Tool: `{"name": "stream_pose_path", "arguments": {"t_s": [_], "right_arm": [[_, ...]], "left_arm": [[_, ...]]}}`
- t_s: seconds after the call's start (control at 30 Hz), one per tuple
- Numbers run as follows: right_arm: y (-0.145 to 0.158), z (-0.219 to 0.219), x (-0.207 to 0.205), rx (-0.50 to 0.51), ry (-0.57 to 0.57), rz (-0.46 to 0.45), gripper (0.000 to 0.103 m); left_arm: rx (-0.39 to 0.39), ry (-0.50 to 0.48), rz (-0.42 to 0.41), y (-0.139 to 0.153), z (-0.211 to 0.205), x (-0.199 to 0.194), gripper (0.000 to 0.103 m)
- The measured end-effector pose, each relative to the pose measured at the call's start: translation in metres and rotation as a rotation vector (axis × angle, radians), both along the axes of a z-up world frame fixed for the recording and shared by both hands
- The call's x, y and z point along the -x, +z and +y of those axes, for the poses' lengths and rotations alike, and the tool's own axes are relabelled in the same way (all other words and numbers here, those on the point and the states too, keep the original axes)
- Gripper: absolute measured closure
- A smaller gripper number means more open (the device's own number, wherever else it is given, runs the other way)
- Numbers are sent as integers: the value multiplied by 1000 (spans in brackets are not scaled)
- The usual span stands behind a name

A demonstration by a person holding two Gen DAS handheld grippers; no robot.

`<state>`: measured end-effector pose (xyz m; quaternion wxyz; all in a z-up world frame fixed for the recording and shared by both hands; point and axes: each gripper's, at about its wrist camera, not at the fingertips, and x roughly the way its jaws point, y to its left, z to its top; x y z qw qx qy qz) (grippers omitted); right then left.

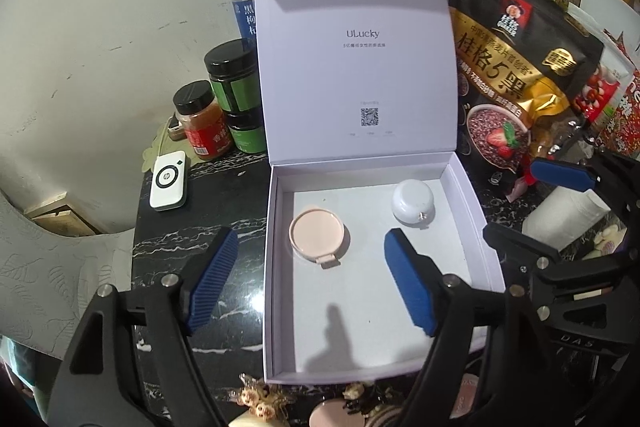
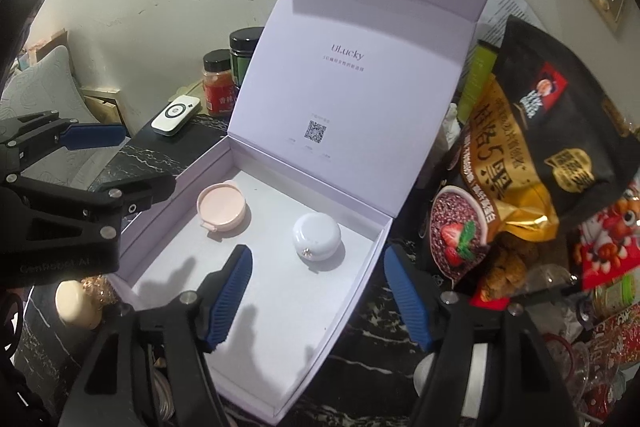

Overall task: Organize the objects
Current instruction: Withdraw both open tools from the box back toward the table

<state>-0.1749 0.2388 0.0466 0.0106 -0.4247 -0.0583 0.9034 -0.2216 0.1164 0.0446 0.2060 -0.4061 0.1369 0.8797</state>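
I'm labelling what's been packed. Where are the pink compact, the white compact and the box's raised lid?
pink compact [image 1: 317, 235]: left wrist view, centre of its top.
white compact [image 2: 316, 235]: right wrist view, top of its dome.
raised lid [image 1: 356, 75]: left wrist view, inner face.

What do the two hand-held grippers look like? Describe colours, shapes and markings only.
Both match: the left hand-held gripper and right hand-held gripper have angular black frames with silver round pivot bolts and two blue ribbed rubber finger pads. Faint pale lettering marks each black body. No cables or sleeves show.

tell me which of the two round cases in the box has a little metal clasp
The white round case, toward the box's right wall. The pink case to its left has only a plain pink tab.
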Motion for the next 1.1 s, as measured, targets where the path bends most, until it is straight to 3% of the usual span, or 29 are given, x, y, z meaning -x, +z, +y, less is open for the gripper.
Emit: {"name": "stream_pose_path", "arguments": {"t_s": [0.53,1.1], "right_arm": [[8,-13,-42,-12,11,27,28],[-25,-33,-76,0,65,-12,28]], "left_arm": [[-7,3,12,2,-21,-47,22],[-26,78,-51,-39,-54,-84,22]]}}
